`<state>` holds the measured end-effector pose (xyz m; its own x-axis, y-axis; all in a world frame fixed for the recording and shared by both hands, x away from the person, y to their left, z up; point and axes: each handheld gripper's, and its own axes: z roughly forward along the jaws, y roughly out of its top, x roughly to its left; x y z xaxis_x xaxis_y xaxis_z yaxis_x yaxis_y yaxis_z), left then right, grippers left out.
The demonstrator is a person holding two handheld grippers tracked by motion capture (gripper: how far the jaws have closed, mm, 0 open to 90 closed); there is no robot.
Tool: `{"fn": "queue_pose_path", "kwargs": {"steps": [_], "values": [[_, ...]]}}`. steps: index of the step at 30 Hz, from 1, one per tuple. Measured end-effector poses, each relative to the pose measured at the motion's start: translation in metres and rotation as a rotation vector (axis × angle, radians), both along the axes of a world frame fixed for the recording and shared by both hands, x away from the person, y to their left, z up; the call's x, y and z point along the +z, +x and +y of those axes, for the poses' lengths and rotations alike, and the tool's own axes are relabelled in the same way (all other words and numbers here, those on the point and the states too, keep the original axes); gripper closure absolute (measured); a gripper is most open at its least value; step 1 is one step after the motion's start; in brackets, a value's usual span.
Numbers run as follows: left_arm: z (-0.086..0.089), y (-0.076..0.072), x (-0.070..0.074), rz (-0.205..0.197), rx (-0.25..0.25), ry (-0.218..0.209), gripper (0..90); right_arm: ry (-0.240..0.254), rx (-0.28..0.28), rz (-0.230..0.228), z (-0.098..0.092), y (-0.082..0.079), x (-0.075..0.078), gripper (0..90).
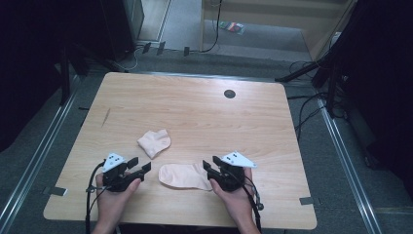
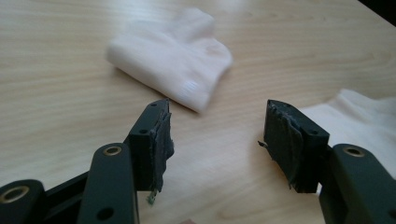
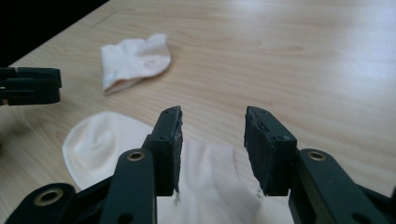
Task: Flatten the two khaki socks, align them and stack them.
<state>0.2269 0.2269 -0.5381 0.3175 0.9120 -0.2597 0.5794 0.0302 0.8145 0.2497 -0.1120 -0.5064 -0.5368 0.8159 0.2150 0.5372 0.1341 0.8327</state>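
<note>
Both black two-jaw grippers sit low at the near edge of the light wooden table (image 1: 195,107), each in one of the person's hands. On the left gripper (image 1: 139,168) the jaws stand wide apart with bare wood between them, holding and touching nothing; from its own camera the worn black pads (image 2: 161,135) frame the table, with a sock ahead at about 12 o'clock. On the right gripper (image 1: 208,168) the jaws are apart too, though less widely, and they hover over the cuff end of the flat sock; whether the tips touch the cloth cannot be told.

That flat pale pink sock (image 1: 184,175) lies between the two grippers, at roughly 6 o'clock from the table's middle. Its long axis runs left to right across the table: the rounded toe points toward the left gripper at 9 o'clock, the open end toward the right gripper at 3 o'clock. In the right gripper view the toe (image 3: 95,144) bulges at the lower left.

A second, crumpled pale pink sock (image 1: 155,141) lies just beyond the first at about 11 o'clock from it, apart from it and bunched, so that its direction is unclear. No writing or label can be read on either sock.

A small dark round disc (image 1: 229,93) is set in the table's far side.
</note>
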Motion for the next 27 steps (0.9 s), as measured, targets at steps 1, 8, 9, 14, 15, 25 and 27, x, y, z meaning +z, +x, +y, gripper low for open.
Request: {"fn": "queue_pose_path", "kwargs": {"steps": [1, 8, 9, 14, 15, 25, 27], "values": [[0.000, 0.000, 0.000, 0.000, 0.000, 0.000, 41.4, 0.000, 0.000, 0.000, 0.000, 0.000, 0.000, 57.5], [0.034, 0.011, -0.003, -0.046, 0.069, 0.006, 37.7, -0.034, 0.077, -0.052, 0.040, 0.023, 0.014, 54.5], [0.038, 0.012, -0.003, -0.048, 0.078, 0.001, 37.3, -0.035, 0.093, -0.045, 0.047, 0.026, 0.015, 53.7], [0.059, 0.013, -0.004, -0.057, 0.145, -0.001, 37.1, -0.064, 0.154, -0.033, 0.081, 0.040, 0.014, 51.6], [0.062, 0.013, -0.004, -0.058, 0.158, 0.001, 37.3, -0.075, 0.159, -0.028, 0.088, 0.043, 0.014, 51.4], [0.069, 0.014, -0.011, -0.050, 0.187, 0.005, 38.0, -0.162, 0.219, 0.008, 0.147, 0.068, 0.002, 48.9], [0.067, 0.014, -0.012, -0.050, 0.180, 0.021, 38.1, -0.163, 0.227, 0.019, 0.155, 0.072, -0.001, 50.7]]}}
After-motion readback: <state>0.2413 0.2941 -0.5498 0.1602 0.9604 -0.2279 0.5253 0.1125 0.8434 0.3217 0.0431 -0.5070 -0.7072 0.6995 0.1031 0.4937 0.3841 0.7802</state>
